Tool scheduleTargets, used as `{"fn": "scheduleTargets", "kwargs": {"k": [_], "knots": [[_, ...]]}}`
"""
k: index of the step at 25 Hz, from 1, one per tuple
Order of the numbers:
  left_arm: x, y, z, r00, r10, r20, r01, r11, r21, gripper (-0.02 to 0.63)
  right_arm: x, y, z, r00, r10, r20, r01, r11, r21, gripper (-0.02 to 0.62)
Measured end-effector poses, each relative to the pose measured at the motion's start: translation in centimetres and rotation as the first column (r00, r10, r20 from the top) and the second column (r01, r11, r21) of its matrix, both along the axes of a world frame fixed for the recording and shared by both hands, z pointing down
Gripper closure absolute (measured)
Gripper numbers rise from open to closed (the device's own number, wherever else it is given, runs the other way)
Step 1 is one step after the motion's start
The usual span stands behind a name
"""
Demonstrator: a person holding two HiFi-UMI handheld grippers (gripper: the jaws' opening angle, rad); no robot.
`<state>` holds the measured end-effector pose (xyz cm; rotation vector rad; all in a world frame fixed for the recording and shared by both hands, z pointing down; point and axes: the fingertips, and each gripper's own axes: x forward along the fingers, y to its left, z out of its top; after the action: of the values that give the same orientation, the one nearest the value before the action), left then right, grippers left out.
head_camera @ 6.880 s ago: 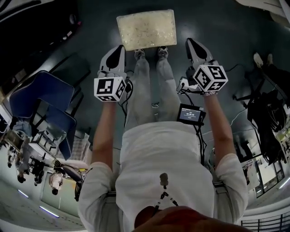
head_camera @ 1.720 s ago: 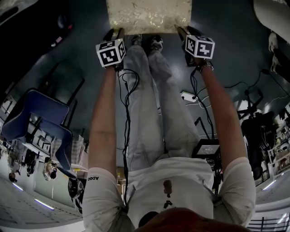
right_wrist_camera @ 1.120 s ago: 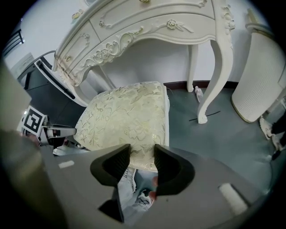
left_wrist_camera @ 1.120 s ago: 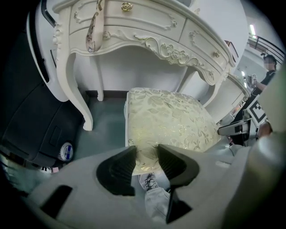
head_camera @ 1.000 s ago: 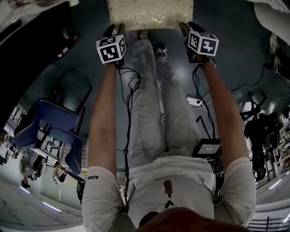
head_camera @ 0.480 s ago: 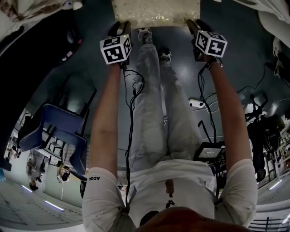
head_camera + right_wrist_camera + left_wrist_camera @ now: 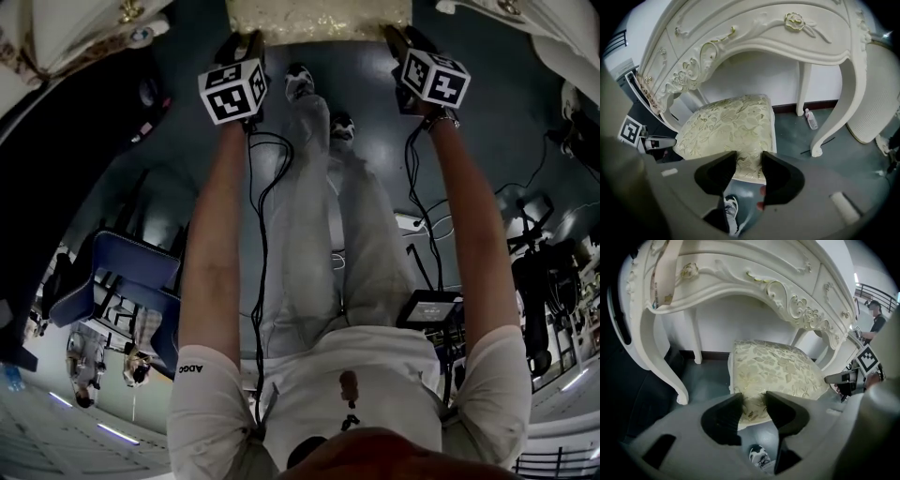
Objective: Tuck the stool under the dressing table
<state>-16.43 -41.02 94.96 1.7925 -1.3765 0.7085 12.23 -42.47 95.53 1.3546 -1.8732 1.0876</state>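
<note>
Left gripper (image 7: 752, 399): jaws clamped on the near edge of the stool (image 7: 773, 369). Gold-leaf cushion fabric fills the gap between them and touches both pads. Directly below the jaws, a shoe (image 7: 759, 456) on the dark floor (image 7: 705, 383).

Right gripper (image 7: 749, 157): same hold, jaws closed on the stool's near edge at its other corner, cushion pinched between the pads. A shoe shows below these jaws too.

Head view: both grippers reach ahead at arm's length, left gripper (image 7: 246, 42) and right gripper (image 7: 398, 37) on the two near corners of the stool (image 7: 319, 19), which lies at the top edge of the frame.

Beyond the jaws: the padded seat runs away from both grippers, its far part under the carved front arch of the white dressing table (image 7: 740, 273). The near part, where the jaws hold it, lies outside the arch.

Out to the left of the left jaws, a curved table leg (image 7: 670, 376) stands on the floor. Out to the right of the right jaws, the matching leg, with a small plastic bottle (image 7: 810, 118) lying just beyond it.

Farthest: white wall (image 7: 722, 329) with a dark skirting behind the table.
</note>
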Motion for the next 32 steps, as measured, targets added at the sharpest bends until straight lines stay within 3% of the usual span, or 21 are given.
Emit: {"fn": "scheduleTargets", "kwargs": {"k": [21, 32], "knots": [[-0.1, -10.2, -0.5, 0.999, -0.029, -0.014, 0.031, 0.986, 0.165, 0.436, 0.1, -10.1, -0.2, 0.998, 0.035, 0.055, -0.043, 0.986, 0.159, 0.414], [0.1, -12.7, -0.5, 0.999, -0.045, -0.029, 0.051, 0.967, 0.251, 0.437, 0.2, -12.9, -0.5, 0.997, 0.034, 0.073, -0.05, 0.972, 0.229, 0.414]]}}
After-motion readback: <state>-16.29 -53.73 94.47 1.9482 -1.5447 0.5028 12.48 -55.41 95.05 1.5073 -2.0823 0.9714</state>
